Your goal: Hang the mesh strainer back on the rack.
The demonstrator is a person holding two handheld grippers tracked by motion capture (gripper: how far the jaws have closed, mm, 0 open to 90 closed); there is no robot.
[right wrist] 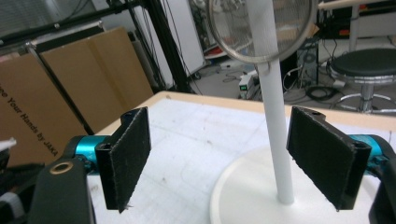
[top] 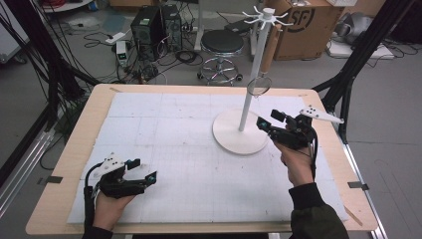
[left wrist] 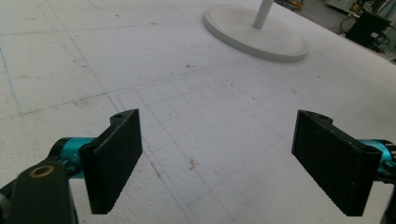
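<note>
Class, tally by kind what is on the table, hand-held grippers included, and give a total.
Grippers: 2 (left, right)
Stand: 1
Strainer: 1, hanging on the stand
Total: 4

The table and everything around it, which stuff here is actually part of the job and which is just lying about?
Likely part of the job:
- white rack with round base
- mesh strainer hanging from the rack
- right gripper, open, beside the pole
- left gripper, open, over the foam mat

Just lying about:
- stool
- cardboard box
- computer towers
- floor cables
</note>
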